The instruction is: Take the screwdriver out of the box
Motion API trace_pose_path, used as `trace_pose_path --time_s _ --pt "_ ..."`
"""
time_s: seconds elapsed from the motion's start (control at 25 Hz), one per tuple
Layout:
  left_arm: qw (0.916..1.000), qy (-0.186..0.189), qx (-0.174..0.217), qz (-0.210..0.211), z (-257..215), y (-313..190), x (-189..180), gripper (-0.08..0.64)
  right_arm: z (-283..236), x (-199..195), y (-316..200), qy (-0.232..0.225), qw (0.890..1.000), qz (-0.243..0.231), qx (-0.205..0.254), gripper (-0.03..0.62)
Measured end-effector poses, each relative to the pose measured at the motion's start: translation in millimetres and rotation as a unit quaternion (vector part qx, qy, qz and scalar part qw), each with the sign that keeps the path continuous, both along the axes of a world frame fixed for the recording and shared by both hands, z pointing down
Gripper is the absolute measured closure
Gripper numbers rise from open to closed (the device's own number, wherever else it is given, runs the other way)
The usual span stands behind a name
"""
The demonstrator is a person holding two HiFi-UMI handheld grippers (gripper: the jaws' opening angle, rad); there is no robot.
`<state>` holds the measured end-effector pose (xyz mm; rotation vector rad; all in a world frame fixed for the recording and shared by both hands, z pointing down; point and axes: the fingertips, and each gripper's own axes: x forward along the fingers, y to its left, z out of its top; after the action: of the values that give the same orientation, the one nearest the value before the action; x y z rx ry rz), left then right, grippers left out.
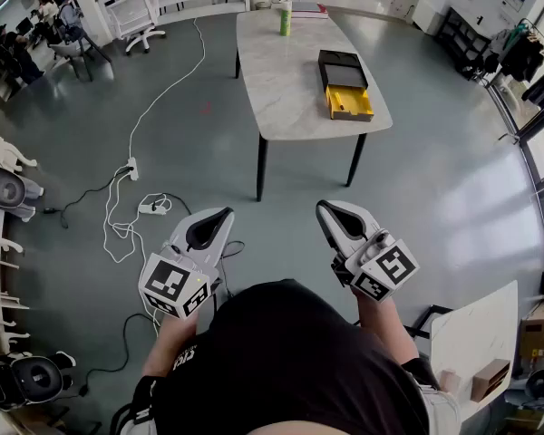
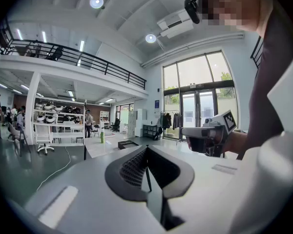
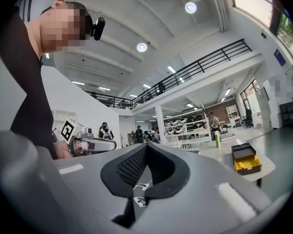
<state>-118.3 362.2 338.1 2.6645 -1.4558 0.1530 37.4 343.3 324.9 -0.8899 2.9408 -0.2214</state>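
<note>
The black box [image 1: 343, 69] lies on the far marble table [image 1: 281, 80], its yellow drawer [image 1: 349, 103] pulled out toward me. No screwdriver can be made out at this distance. I stand well back from the table. My left gripper [image 1: 225, 213] and right gripper [image 1: 321, 206] are held level in front of me, both shut with nothing between the jaws. The right gripper view shows the box [image 3: 245, 158] at the far right. In the left gripper view it is a small dark shape [image 2: 128, 143] past the shut left gripper [image 2: 146, 148].
A green bottle [image 1: 285, 21] stands at the table's far end. White cables and a power strip [image 1: 152, 207] lie on the floor to the left. Office chairs [image 1: 140, 21] stand at the back left, and a white table [image 1: 471, 333] is beside me on the right.
</note>
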Motion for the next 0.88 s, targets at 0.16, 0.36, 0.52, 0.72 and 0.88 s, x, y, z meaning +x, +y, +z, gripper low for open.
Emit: trace_pose_path --time_s 0.16,0.36,0.52,0.72,0.88 --pt "1.0 0.0 -0.002 0.002 2 2 -2 0.558 2 -2 1 -0.002 1.0 0.002 -0.004 0.58" --pt "1.0 0.002 -0.004 0.003 3 2 -10 0.558 2 -13 3 -0.008 1.0 -0.007 -0.01 0.578" --pt "1.0 0.003 -0.005 0.003 5 3 -17 0.557 5 -21 5 -0.014 1.0 -0.013 -0.019 0.578" --pt "1.0 0.006 -0.006 0.005 7 6 -35 0.558 8 -38 6 -0.017 0.999 -0.01 -0.029 0.578" --pt "0.9997 0.005 -0.018 0.015 21 11 -48 0.558 19 -54 13 -0.018 0.999 -0.005 -0.042 0.578"
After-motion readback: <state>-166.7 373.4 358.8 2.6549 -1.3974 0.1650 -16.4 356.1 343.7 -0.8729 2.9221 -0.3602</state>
